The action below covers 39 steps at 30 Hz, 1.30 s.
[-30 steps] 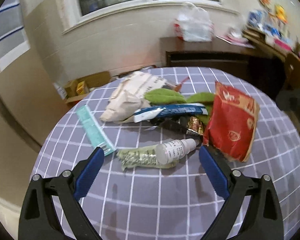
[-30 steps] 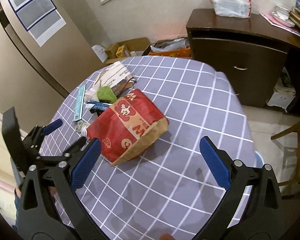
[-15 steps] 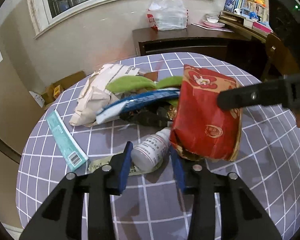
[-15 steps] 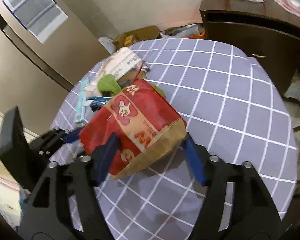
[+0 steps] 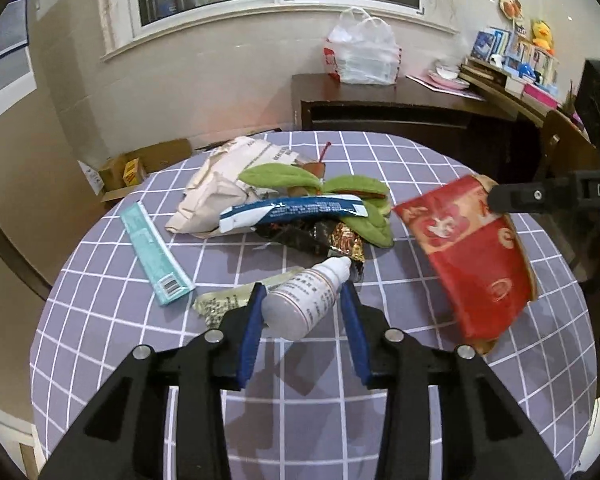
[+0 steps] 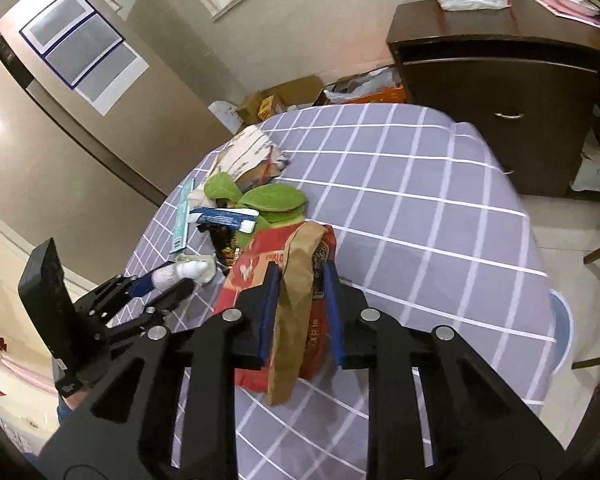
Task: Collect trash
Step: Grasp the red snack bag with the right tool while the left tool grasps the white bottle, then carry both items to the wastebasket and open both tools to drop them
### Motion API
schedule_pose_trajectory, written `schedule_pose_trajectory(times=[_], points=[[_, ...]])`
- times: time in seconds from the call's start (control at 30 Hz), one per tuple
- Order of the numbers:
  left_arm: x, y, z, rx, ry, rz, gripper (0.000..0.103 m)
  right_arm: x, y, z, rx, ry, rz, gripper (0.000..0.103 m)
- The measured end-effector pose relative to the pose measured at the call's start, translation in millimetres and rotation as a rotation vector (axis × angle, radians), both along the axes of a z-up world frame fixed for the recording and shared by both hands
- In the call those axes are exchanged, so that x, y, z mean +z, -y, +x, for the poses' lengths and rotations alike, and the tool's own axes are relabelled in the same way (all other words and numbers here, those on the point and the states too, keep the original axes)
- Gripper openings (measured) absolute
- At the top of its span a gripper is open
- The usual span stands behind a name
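Note:
My left gripper [image 5: 302, 300] is shut on a small white dropper bottle [image 5: 306, 300] and holds it just above the tablecloth; the bottle also shows in the right wrist view [image 6: 180, 272]. My right gripper [image 6: 300, 280] is shut on a red paper bag [image 6: 288, 292] and holds it lifted and tilted; the bag hangs at the right in the left wrist view [image 5: 472, 252]. A trash pile lies behind: a crumpled white bag [image 5: 228, 184], green leaves [image 5: 280, 176], a blue wrapper [image 5: 292, 210], a dark foil wrapper [image 5: 320, 238] and a teal box [image 5: 154, 252].
A round table with a purple checked cloth [image 5: 380, 400] holds it all. A flat greenish wrapper [image 5: 228, 300] lies under the left gripper. A dark wooden cabinet [image 6: 500, 80] with a plastic bag [image 5: 364, 56] stands behind. Cardboard boxes [image 5: 128, 168] sit on the floor.
Both grippers closed from wide open. The left took hold of the dropper bottle. The right took hold of the red bag and lifted it off the table toward the right.

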State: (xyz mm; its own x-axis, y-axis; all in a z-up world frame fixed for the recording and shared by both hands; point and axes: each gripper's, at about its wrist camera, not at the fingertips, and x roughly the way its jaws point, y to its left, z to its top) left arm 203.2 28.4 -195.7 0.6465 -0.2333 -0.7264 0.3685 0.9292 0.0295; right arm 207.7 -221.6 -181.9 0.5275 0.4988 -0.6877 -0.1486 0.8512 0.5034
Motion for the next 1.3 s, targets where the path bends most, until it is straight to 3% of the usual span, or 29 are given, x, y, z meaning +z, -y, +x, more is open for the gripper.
schedule_pose_trajectory(times=[0.1, 0.13, 0.17, 0.37, 0.5, 0.57, 0.77, 0.97, 1.3], points=[[1.5, -1.3, -3.6, 0.020, 0.003, 0.000, 0.037, -4.0, 9.9, -2.3, -0.020, -0.027, 0.015, 0.026], [1.4, -1.2, -5.8, 0.025, 0.003, 0.001, 0.037, -6.7, 11.9, -3.0, -0.036, -0.046, 0.003, 0.047], [1.2, -0.9, -8.0, 0.031, 0.005, 0.004, 0.037, -7.8, 11.2, -4.1, -0.041, -0.060, -0.017, 0.077], [1.7, -3.2, -19.6, 0.084, 0.007, -0.005, 0.037, -6.1, -21.1, -10.7, -0.031, -0.062, -0.115, 0.088], [5.6, -6.6, -25.7, 0.114, 0.010, -0.022, 0.037, -12.0, -52.3, -2.9, 0.010, -0.055, -0.167, 0.088], [8.1, -8.3, -28.3, 0.120, 0.014, -0.028, 0.037, -18.1, -62.0, 1.0, 0.031, -0.046, -0.185, 0.045], [19.1, -10.1, -33.4, 0.133, 0.031, -0.046, 0.037, -13.2, -50.8, -5.0, 0.054, -0.029, -0.137, 0.042], [35.3, 18.2, -32.9, 0.089, 0.059, -0.064, 0.037, 13.5, -5.4, -17.0, -0.023, 0.025, -0.088, 0.042], [62.0, 133.2, -24.9, -0.104, 0.080, -0.077, 0.037, 43.6, 114.3, -46.0, -0.247, 0.092, -0.060, 0.043]])
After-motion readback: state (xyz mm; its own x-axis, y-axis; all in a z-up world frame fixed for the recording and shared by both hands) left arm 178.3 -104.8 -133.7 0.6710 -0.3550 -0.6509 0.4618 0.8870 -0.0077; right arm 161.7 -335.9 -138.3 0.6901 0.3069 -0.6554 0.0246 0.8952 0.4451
